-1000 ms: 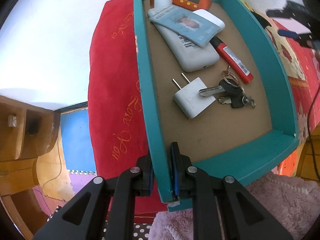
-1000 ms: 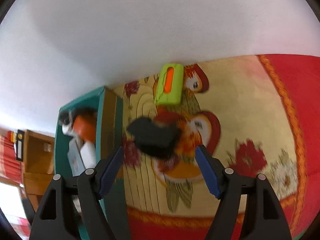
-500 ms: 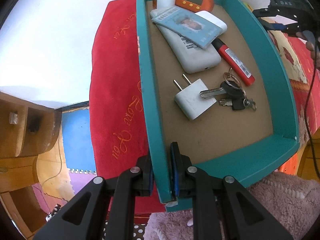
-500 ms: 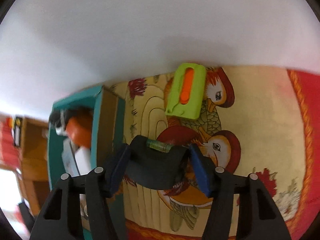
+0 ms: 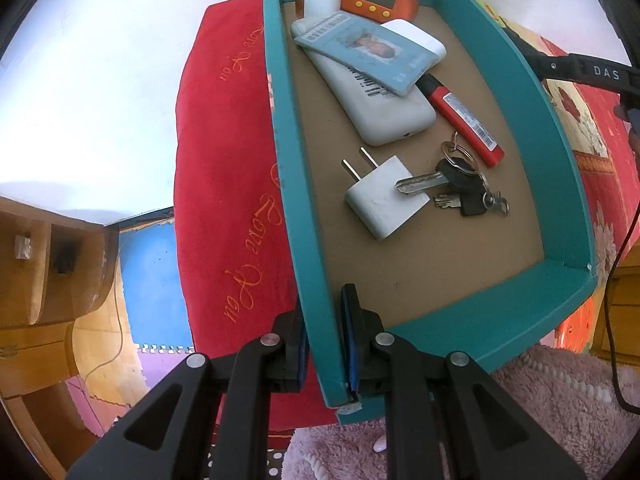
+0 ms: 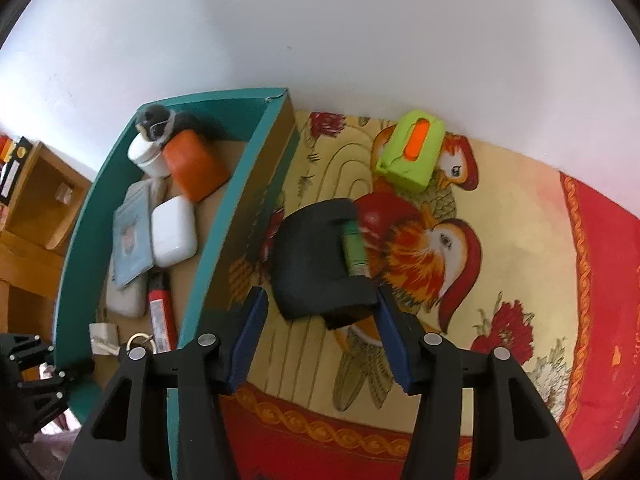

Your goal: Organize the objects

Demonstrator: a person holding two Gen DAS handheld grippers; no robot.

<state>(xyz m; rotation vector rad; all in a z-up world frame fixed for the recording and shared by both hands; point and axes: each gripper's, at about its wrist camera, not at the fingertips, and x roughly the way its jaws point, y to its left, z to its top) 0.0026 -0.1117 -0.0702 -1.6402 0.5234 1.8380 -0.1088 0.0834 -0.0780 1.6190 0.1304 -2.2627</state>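
Left gripper (image 5: 324,344) clamped teal tray wall (image 5: 316,300); right gripper (image 6: 320,332) closing, half-open, around rigid, probably light black level (image 6: 320,260), best gripped across flat sides.

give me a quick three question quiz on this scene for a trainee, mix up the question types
1. True or false: the left tongs are clamped on the wall of the teal box.
2. Which of these lies outside the box, on the patterned cloth? A) keys B) white plug adapter C) lime green case D) red lighter
3. Fill the gap: the black object between the pads of the right tongs has a ____ coloured vial set in it.

Key
1. True: one pad sits on each side of the wall near the corner.
2. C.
3. Green. The right tongs are closing around the object; whether the pads press it yet is unclear.
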